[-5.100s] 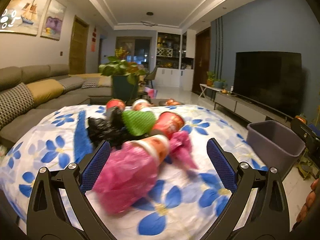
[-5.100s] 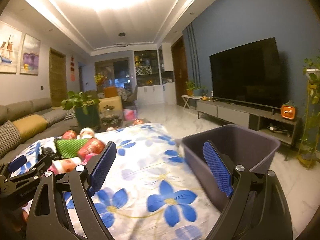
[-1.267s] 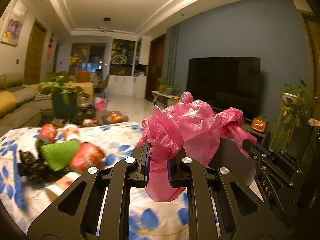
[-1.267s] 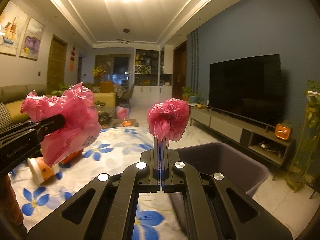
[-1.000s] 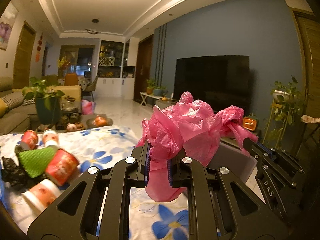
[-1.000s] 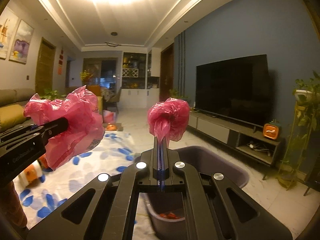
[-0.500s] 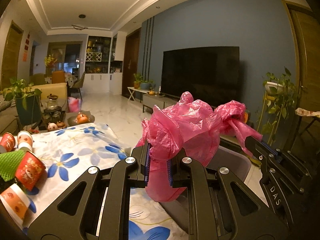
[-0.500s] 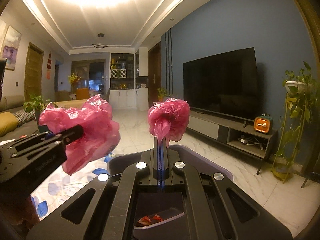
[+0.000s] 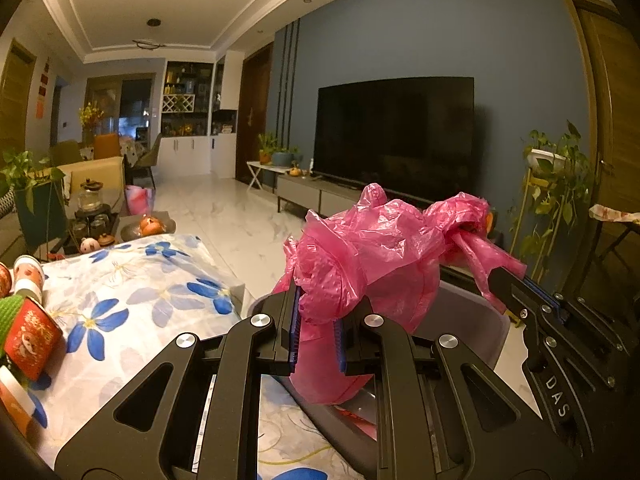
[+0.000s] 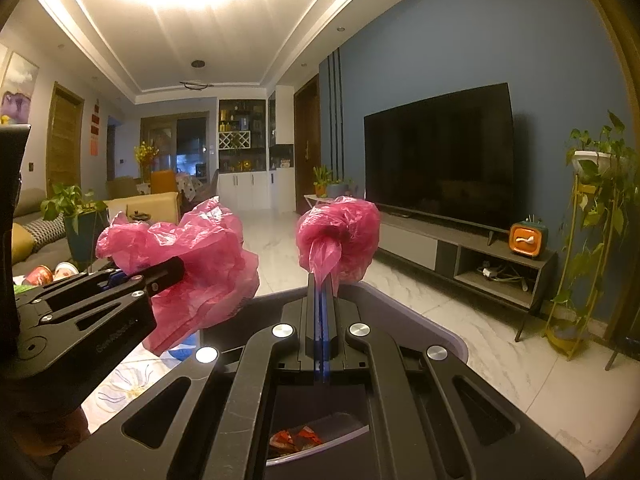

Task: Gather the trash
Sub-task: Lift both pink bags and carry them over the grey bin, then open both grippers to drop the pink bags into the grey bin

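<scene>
My left gripper (image 9: 316, 320) is shut on a large crumpled pink plastic bag (image 9: 372, 248), which hangs above the near rim of the grey bin (image 9: 472, 320). My right gripper (image 10: 322, 284) is shut on a smaller bunched pink bag (image 10: 340, 236), held over the bin (image 10: 440, 328). In the right wrist view the left gripper (image 10: 172, 270) and its large bag (image 10: 200, 264) come in from the left. The left wrist view shows the right gripper (image 9: 500, 280) at the right with the small bag (image 9: 464, 216). A red wrapper (image 10: 296, 438) lies in the bin.
The table with a blue-flowered cloth (image 9: 140, 300) lies to the left, with several red paper cups (image 9: 32, 332) and a green net at its left end. A television (image 10: 440, 168) on a low stand and potted plants (image 10: 596, 208) stand beyond the bin.
Both grippers have carried their pink bags to the right, from over the table to above the bin. The cups have slid to the left edge of the left wrist view.
</scene>
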Demonstrator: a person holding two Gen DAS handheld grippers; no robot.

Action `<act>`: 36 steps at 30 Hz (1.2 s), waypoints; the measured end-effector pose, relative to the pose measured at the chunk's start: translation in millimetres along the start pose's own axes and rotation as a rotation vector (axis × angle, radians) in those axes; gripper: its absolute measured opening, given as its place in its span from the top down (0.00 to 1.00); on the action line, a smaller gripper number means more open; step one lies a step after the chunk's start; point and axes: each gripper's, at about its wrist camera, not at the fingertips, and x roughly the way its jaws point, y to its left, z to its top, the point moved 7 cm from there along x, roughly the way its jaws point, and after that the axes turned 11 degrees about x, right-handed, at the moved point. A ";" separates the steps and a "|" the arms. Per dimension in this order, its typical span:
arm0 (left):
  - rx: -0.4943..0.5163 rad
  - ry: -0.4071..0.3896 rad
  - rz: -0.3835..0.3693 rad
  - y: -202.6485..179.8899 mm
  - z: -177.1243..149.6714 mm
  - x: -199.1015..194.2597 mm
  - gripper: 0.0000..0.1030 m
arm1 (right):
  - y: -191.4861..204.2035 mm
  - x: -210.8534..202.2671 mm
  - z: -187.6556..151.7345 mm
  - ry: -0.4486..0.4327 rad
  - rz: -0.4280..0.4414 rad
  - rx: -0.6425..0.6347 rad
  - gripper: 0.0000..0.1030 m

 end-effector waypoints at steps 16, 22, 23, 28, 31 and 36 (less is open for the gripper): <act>-0.015 0.061 -0.007 -2.9 -12.5 32.6 0.86 | 1.6 13.6 -9.2 0.051 0.007 0.001 0.99; -0.019 0.081 -0.021 -5.5 -14.5 36.5 0.77 | -2.5 15.2 -9.1 0.056 0.016 0.009 0.79; -0.020 0.082 -0.023 -5.0 -14.9 36.6 0.71 | -2.5 15.2 -9.7 0.052 0.012 0.007 0.75; -0.015 0.058 -0.001 -3.2 -14.3 31.0 0.41 | -7.3 15.7 -9.2 0.049 -0.003 0.017 0.68; -0.003 0.047 0.012 -3.7 -13.4 26.8 0.28 | -9.2 15.6 -10.4 0.050 -0.010 0.024 0.60; 0.012 0.042 0.038 -4.8 -12.3 19.6 0.22 | -10.3 12.1 -11.3 0.039 -0.020 0.026 0.49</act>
